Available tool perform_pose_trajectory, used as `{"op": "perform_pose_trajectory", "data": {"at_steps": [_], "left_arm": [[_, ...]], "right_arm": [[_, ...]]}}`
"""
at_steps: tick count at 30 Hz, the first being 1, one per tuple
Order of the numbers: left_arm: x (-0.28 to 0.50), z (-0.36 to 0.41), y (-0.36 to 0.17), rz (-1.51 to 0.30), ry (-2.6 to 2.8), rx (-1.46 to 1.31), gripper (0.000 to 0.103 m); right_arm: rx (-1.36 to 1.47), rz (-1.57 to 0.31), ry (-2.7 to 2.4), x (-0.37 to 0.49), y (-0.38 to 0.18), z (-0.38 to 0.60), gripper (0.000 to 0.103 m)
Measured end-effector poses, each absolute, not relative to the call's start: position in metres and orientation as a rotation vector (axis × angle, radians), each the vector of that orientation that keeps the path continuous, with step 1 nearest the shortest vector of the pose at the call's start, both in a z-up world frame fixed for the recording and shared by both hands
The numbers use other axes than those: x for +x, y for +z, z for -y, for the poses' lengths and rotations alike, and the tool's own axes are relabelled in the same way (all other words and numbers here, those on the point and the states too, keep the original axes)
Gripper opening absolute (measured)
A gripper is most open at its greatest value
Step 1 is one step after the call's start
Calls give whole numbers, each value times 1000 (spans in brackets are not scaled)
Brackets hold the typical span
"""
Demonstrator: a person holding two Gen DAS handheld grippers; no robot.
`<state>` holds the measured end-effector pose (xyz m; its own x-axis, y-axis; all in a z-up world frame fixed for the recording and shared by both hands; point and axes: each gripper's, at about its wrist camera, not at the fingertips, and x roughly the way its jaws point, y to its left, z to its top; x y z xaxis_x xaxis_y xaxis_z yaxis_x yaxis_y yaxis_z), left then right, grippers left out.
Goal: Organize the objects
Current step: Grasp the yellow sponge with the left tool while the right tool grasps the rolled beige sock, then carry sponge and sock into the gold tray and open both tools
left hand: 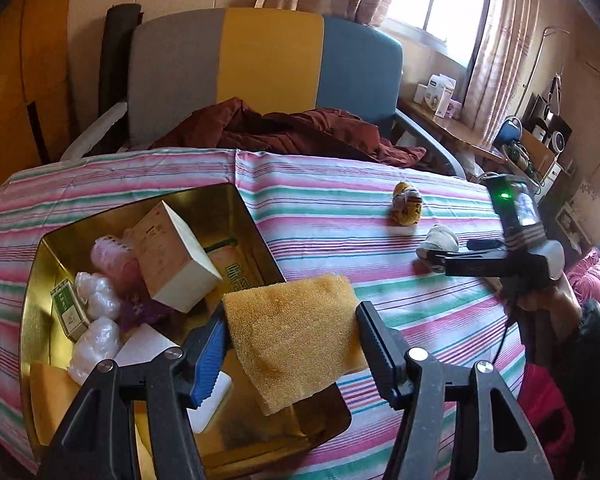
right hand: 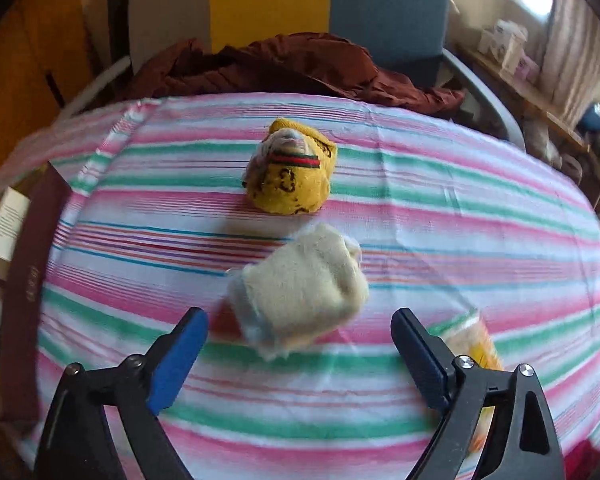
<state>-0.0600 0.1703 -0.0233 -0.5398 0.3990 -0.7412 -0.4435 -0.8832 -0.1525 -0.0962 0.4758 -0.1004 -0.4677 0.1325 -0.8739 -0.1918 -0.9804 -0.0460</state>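
Note:
My left gripper (left hand: pixel 292 332) is shut on a yellow sponge (left hand: pixel 296 332) and holds it over the near right corner of a gold tin box (left hand: pixel 40 280). The box holds a tan carton (left hand: pixel 172 256), a pink item (left hand: pixel 112 260), white wrapped bundles (left hand: pixel 96 292) and a small green box (left hand: pixel 70 312). My right gripper (right hand: pixel 300 344) is open, with a rolled cream sock (right hand: pixel 300 292) lying on the cloth just ahead of its jaws. A rolled yellow sock (right hand: pixel 292 176) lies farther back. In the left wrist view the right gripper (left hand: pixel 440 258) reaches the cream sock (left hand: pixel 440 240), with the yellow sock (left hand: pixel 408 204) beyond.
A striped cloth (left hand: pixel 340 208) covers the table. A dark red garment (left hand: pixel 292 128) lies on a grey, yellow and blue chair (left hand: pixel 268 60) behind it. A yellow packet (right hand: pixel 480 340) lies beside the right finger. The box's dark outer wall (right hand: pixel 32 272) stands at the left.

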Motion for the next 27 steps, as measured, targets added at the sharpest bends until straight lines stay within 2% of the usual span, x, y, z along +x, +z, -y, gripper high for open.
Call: {"op": "perform_pose_trajectory", "data": {"at_steps": [3,5,7,9,27], "left_arm": [[-61,-168,-24,-67,2398,-1146,63],[-61,-166,-25,-63,2399,-1153,63],[-61,-161,-26,-53,2405,-1161,63],[-61,-157,-26,-49,2416,-1165,63],[-48,-68,-18,70,2590,-1178,63]], "right_arm": [[-1531,1,2538,-111,-107,-471,92],[-1556,53,2521,-119,-113,-468,74],[-1548,124,2486,-121,-114,-462,71],[-1519,94,2529,-115,-106,-455,70],[-1203,372,2858,-42,-17,-283,71]]}}
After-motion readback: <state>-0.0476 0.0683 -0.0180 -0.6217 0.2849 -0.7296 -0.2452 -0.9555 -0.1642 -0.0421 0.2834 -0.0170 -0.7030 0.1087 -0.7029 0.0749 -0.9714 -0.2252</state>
